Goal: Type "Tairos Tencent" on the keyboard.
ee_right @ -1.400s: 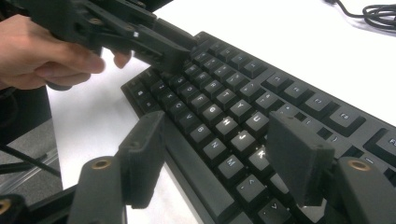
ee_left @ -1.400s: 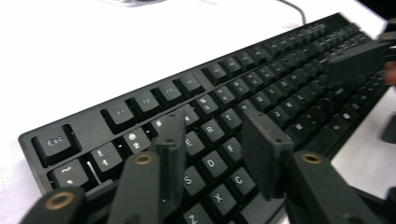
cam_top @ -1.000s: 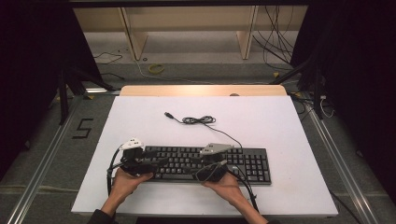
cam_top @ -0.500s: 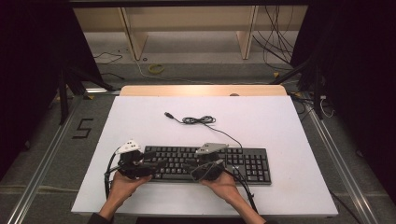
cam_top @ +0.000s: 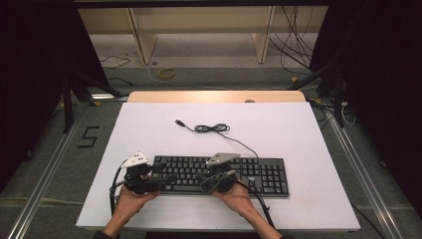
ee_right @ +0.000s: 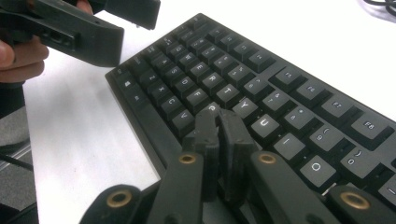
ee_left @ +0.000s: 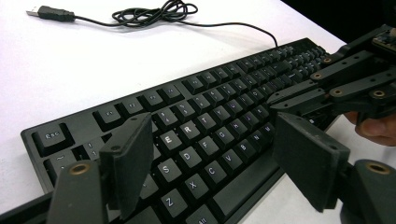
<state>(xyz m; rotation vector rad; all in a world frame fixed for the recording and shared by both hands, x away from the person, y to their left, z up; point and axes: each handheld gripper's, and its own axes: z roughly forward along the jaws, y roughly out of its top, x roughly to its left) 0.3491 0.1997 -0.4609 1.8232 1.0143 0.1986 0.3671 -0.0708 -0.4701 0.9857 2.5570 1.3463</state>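
The keyboard (cam_top: pixel 219 175) lay flat, its cable (cam_top: pixel 211 128) unplugged; the left gripper (ee_left: pixel 210 158) gaped wide over the keys; the right gripper (ee_right: pixel 218 128) was pinched together, tips on the middle keys, probably typing.

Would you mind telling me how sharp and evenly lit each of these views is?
High view: even light on the white table, dark surroundings. Left gripper view: keyboard legends crisp, the near jaws slightly soft. Right gripper view: keys readable, the left gripper blurred at top left.
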